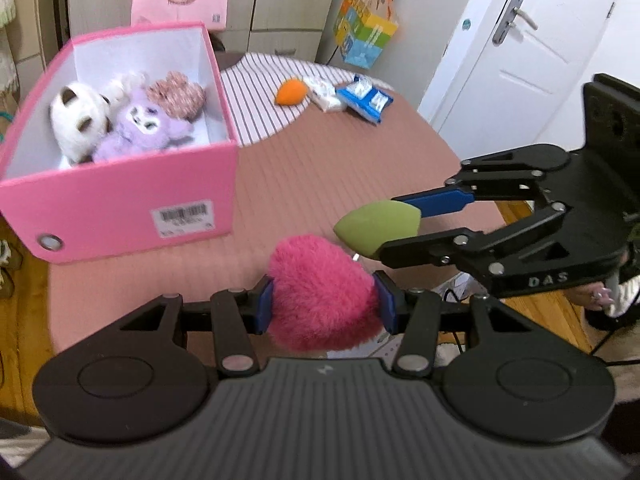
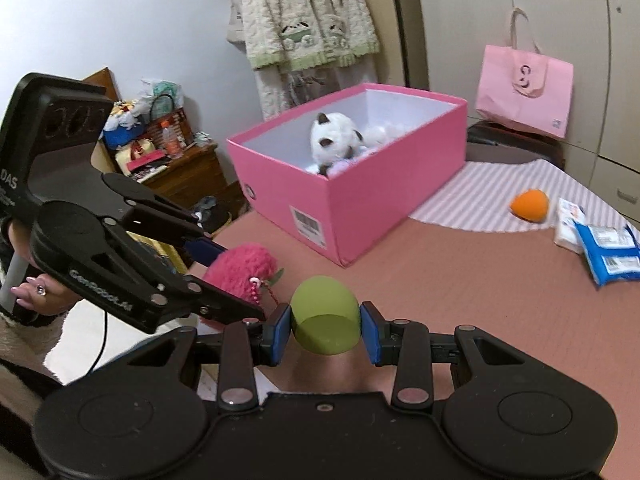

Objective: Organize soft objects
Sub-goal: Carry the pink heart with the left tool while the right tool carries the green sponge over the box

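My left gripper [image 1: 325, 306] is shut on a fluffy pink heart [image 1: 320, 296], held above the table's near edge. The right gripper [image 2: 325, 330] is shut on a green egg-shaped sponge [image 2: 325, 314]. In the left wrist view that sponge [image 1: 370, 226] and the right gripper [image 1: 400, 226] come in from the right, just above the heart. The right wrist view shows the heart [image 2: 240, 268] in the left gripper [image 2: 236, 276] at the left. An open pink box [image 1: 120, 204] holds a white plush [image 1: 78, 118], a purple plush [image 1: 138, 130] and a patterned soft piece [image 1: 176, 96].
An orange sponge [image 1: 291, 92] lies on a striped cloth [image 1: 260, 92] behind the box, with a white packet [image 1: 326, 94] and a blue packet [image 1: 366, 98] beside it. A pink mat [image 1: 320, 176] covers the table. A pink bag [image 2: 524, 92] and a door [image 1: 532, 40] stand behind.
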